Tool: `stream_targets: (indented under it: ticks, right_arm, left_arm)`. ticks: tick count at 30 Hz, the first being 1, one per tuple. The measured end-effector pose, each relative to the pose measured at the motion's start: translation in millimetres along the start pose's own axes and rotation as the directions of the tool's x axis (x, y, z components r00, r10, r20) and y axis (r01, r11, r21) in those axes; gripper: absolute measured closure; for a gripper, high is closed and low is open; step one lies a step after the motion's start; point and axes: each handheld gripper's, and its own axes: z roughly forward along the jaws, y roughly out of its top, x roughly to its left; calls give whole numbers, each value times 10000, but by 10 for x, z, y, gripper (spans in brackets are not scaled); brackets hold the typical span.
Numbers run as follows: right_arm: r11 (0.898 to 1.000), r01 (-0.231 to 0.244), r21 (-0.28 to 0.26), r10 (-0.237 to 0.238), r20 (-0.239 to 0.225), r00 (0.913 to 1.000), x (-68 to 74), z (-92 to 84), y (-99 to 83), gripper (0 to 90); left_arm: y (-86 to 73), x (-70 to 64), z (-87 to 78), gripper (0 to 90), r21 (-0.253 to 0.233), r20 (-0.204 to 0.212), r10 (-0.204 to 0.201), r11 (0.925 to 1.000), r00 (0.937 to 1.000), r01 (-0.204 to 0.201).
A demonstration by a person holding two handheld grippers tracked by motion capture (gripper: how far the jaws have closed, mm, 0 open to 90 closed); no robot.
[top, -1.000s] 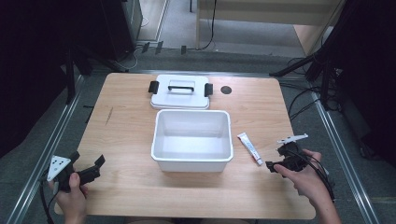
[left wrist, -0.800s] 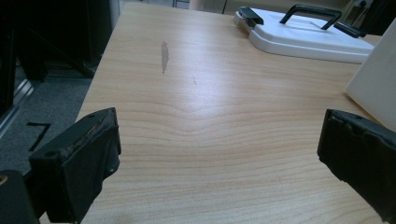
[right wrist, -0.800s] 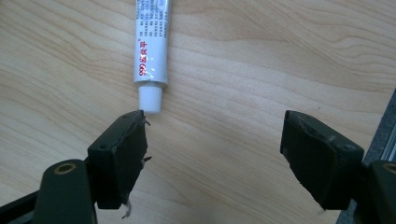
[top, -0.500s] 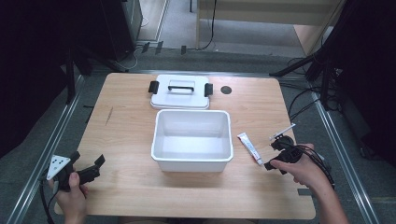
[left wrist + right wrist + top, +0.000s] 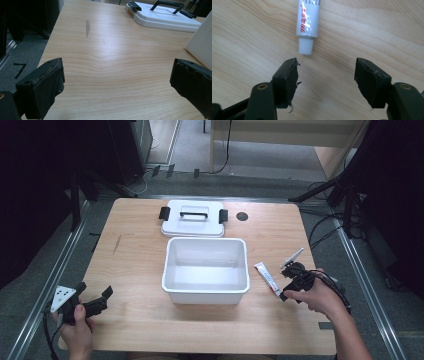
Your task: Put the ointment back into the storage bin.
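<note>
Right gripper view: jaws of right gripper [image 5: 325, 82] part open, just been closing, bare wood between them, nothing gripped. White tube [image 5: 308, 23] lies flat just beyond tips, cap end toward jaws, untouched. High view: tube [image 5: 267, 278] right of white bin [image 5: 206, 292], near it; lid [image 5: 193, 218] behind bin. Left gripper [image 5: 117, 85] spread wide over table [image 5: 110, 50], holding nothing.
</note>
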Motion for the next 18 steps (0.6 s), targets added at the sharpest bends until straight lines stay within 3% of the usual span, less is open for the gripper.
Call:
stream_targets:
  ticks: [6,10,18]
  right_arm:
    - [9997,46,-219,-45,12,10000,58,-14,111,397]
    - [9996,265,-25,-265,124,9996,86,-8,190,425]
    - [9996,165,-237,-171,-265,9995,128,33,347,475]
  left_arm:
    - [2,5,3,0,35,37,-33,10000,10000,33]
    - [1,3,2,0,29,97,-25,10000,10000,25]
    - [1,4,4,0,55,144,-60,10000,9999,59]
